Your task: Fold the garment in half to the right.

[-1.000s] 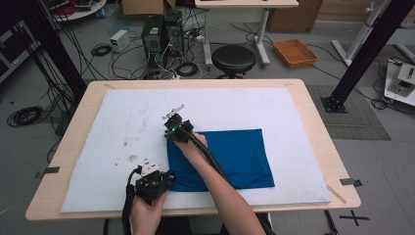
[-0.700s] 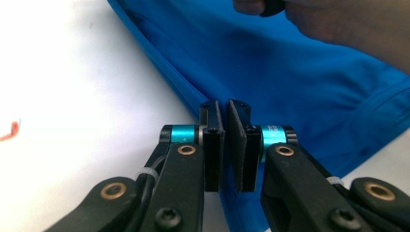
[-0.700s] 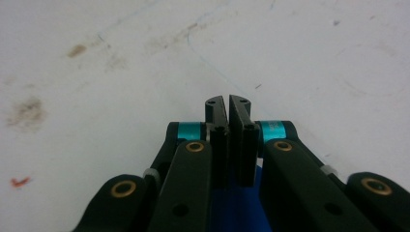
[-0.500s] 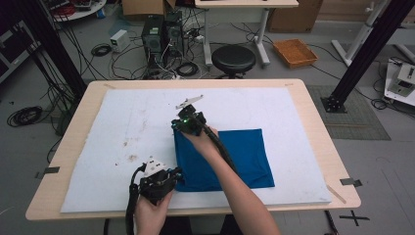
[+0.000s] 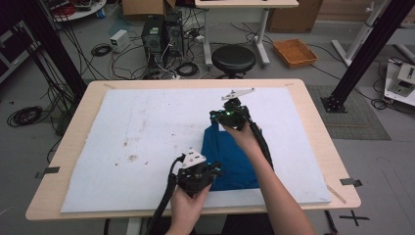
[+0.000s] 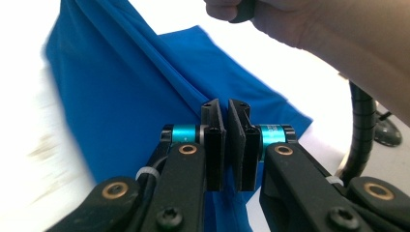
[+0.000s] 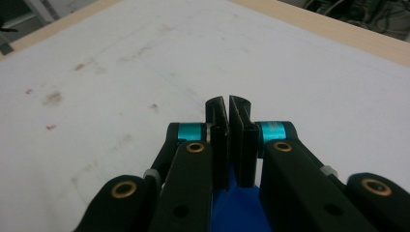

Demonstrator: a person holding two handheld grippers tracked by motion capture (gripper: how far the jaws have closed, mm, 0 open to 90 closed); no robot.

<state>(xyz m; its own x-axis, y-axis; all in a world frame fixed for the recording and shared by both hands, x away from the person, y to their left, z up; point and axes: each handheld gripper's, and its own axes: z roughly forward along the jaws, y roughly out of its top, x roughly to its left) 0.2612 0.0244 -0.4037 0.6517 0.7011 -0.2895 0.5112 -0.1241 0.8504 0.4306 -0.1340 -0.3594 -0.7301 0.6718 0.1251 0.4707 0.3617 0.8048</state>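
The blue rectangular cloth lies on the right half of the white mat, bunched into a narrow strip that runs from near the front edge up toward the middle, with a long fold ridge rising along it. At its near end the left gripper has its black jaws pinched tight on the fabric; in the left gripper view the blue cloth comes right up between the closed pads. At the far end the right gripper is clamped on the cloth too, blue fabric peeking out under its jaws in the right gripper view, lifted above the mat. The stained white mat covers the pale wooden table, and beyond it stands a round black stool.
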